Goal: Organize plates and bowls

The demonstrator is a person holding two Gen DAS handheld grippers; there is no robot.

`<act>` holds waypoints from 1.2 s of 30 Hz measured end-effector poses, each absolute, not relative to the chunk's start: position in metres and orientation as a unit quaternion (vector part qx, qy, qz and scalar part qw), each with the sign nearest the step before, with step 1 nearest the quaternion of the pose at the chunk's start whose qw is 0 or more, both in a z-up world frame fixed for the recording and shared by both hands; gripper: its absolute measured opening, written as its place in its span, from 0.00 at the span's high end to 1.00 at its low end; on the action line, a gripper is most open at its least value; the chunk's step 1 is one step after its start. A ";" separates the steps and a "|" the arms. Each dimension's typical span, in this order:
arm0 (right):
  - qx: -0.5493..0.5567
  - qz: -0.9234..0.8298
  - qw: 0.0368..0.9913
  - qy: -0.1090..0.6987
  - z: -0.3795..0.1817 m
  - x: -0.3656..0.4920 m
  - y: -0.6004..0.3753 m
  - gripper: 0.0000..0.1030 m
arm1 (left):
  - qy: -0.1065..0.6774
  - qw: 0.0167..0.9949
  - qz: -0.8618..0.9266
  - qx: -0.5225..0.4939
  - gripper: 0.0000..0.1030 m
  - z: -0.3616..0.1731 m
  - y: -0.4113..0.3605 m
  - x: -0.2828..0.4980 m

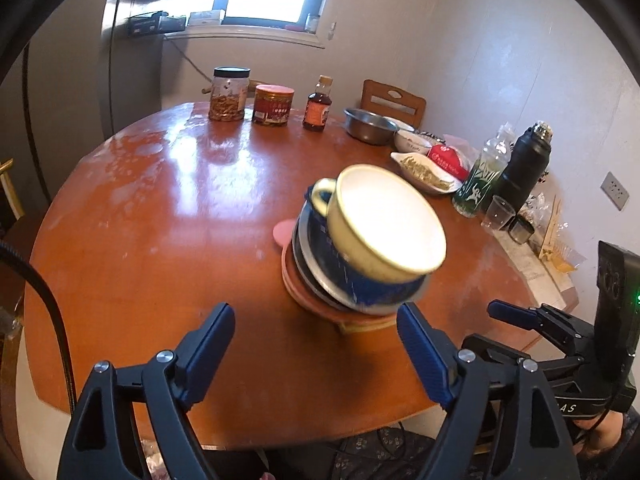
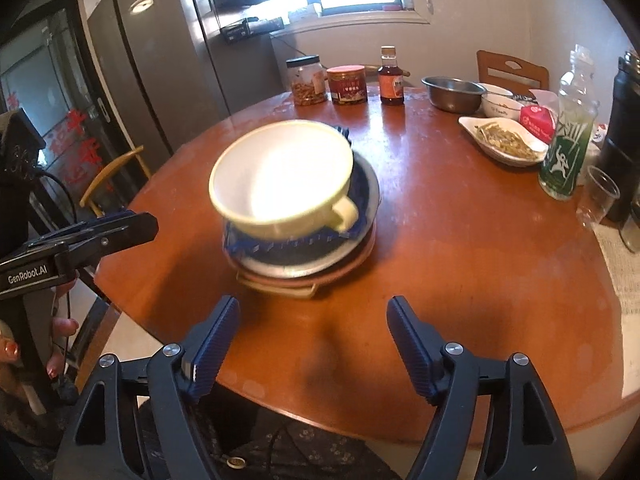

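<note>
A stack of dishes stands on the round wooden table (image 1: 160, 220). On top is a cream bowl with a handle (image 1: 384, 220) (image 2: 280, 172), tilted. Under it come a blue bowl (image 1: 360, 284) (image 2: 280, 242), a metal plate (image 1: 310, 264) (image 2: 296, 268) and a pink plate (image 1: 296, 284) (image 2: 360, 258). My left gripper (image 1: 314, 310) is open just in front of the stack, which lies ahead and a little right of it. My right gripper (image 2: 313, 302) is open too, with the stack ahead and slightly left. Neither holds anything.
At the far table edge stand two jars (image 1: 230, 94) (image 1: 274, 104) and a brown bottle (image 1: 318, 104). To the right are a steel bowl (image 2: 454, 92), white dishes (image 2: 504, 142), a green bottle (image 2: 568, 140), a black flask (image 1: 524, 168) and a glass (image 2: 598, 196). A chair (image 2: 512, 68) stands behind.
</note>
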State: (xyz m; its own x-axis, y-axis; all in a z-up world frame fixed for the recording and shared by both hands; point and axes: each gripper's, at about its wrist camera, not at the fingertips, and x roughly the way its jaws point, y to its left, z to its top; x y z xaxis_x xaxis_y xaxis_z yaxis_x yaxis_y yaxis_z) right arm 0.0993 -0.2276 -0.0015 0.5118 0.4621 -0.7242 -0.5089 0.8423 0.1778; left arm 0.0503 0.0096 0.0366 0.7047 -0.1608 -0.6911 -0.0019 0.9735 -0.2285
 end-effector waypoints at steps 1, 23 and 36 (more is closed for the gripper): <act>-0.033 0.274 0.871 0.407 -0.004 0.096 -0.228 0.24 | 0.383 0.917 -0.039 -0.103 0.20 0.034 0.007 0.047; -0.015 0.230 0.896 0.379 -0.029 0.050 -0.246 0.22 | 0.391 0.916 0.002 -0.087 0.19 0.000 -0.014 0.002; -0.016 0.227 0.897 0.378 -0.035 0.039 -0.244 0.22 | 0.397 0.914 0.010 -0.083 0.19 -0.009 -0.014 -0.003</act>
